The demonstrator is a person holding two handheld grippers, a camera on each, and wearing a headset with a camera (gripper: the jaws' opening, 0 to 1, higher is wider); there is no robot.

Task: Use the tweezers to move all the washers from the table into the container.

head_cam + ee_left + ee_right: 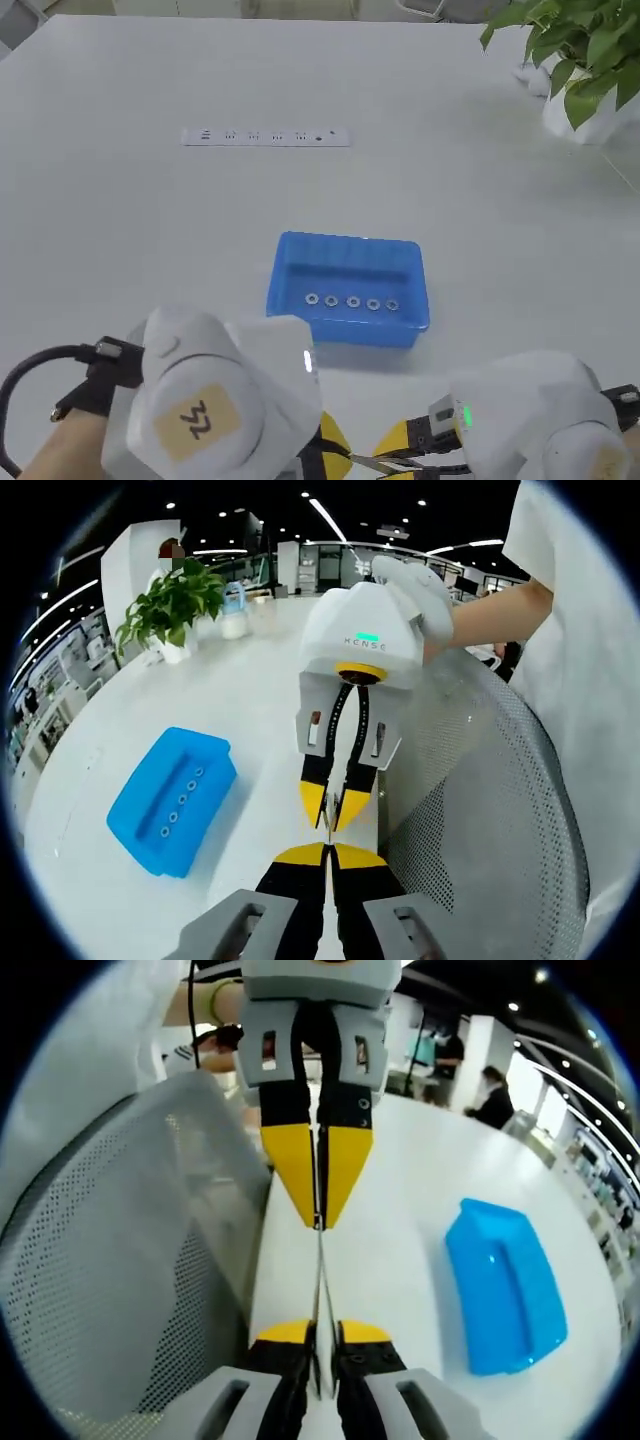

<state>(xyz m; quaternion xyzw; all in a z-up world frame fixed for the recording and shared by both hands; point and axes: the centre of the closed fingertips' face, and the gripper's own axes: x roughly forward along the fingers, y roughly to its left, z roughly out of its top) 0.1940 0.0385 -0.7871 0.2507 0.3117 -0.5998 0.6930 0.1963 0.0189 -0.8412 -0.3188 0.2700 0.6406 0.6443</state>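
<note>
Right gripper view: left gripper (319,1222) and right gripper (320,1330) both pinch the tweezers (321,1275); a mistimed release could drop them off the table (400,1190).

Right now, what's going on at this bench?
A person holds a tool in each hand, tip to tip near the table's edge. The left tool and right tool both look shut on the thin tweezers stretched between them, like a handover. Five washers lie in a row inside the blue container, which sits on the white table just beyond the tools.
</note>
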